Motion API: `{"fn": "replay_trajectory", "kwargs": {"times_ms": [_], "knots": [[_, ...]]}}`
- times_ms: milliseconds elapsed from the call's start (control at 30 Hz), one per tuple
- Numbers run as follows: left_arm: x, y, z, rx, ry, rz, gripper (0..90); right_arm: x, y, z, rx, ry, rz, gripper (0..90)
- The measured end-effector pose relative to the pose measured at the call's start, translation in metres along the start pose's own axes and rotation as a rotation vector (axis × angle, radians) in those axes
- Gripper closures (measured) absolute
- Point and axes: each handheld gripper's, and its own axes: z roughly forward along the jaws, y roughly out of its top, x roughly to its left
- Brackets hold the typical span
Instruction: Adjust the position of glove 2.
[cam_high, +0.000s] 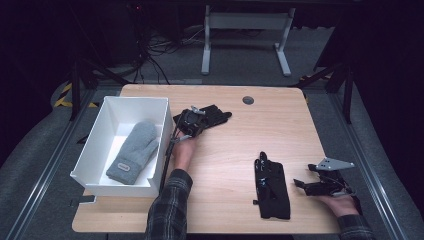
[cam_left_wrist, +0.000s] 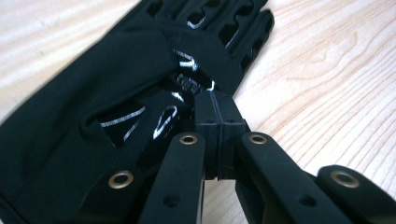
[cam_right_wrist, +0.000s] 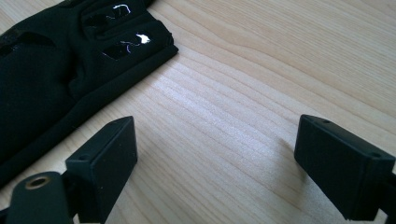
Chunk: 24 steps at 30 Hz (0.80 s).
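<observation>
A black glove (cam_high: 218, 114) lies flat on the wooden table just right of a white box (cam_high: 136, 99). My left gripper (cam_high: 192, 122) sits on its cuff end, and in the left gripper view the jaws are pressed together, shut on a fold of the glove's fabric (cam_left_wrist: 93, 93) at the left gripper's tips (cam_left_wrist: 216, 100). A second black glove (cam_high: 272, 187) lies near the front edge, fingers pointing away from the person. My right gripper (cam_high: 303, 179) rests just right of it, open and holding nothing. In the right gripper view the right gripper (cam_right_wrist: 215, 163) is spread over bare wood, apart from that second glove (cam_right_wrist: 42, 70).
A grey knitted mitten (cam_high: 132, 152) lies inside the white box. A round cable grommet (cam_high: 248, 100) sits at the table's back. Beyond the table are a white desk frame (cam_high: 245, 22) and cables on the floor. Bare wood lies between the two gloves.
</observation>
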Motion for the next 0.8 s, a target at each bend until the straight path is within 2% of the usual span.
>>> {"fn": "replay_trajectory", "kwargs": {"times_ms": [167,267,400,567,667,800], "knots": [[0.007,0.000,0.009,0.049,0.010,-0.010,90.0,0.000,0.000,0.000,0.000,0.000,0.001,13.5],[0.005,-0.004,0.008,0.039,-0.008,-0.019,90.0,0.000,0.000,0.000,0.000,0.001,0.000,13.5],[-0.002,-0.010,0.003,0.044,-0.034,-0.010,90.0,0.000,0.000,0.000,-0.001,0.001,-0.001,13.5],[-0.019,-0.020,-0.006,0.044,-0.080,-0.001,90.0,0.000,0.000,0.000,-0.001,0.001,-0.001,13.5],[-0.028,-0.030,-0.013,0.033,-0.123,-0.031,90.0,0.000,0.000,0.000,0.000,0.001,-0.002,13.5],[-0.040,-0.038,-0.020,0.040,-0.156,-0.023,90.0,0.000,0.000,0.000,0.000,0.002,-0.003,13.5]]}}
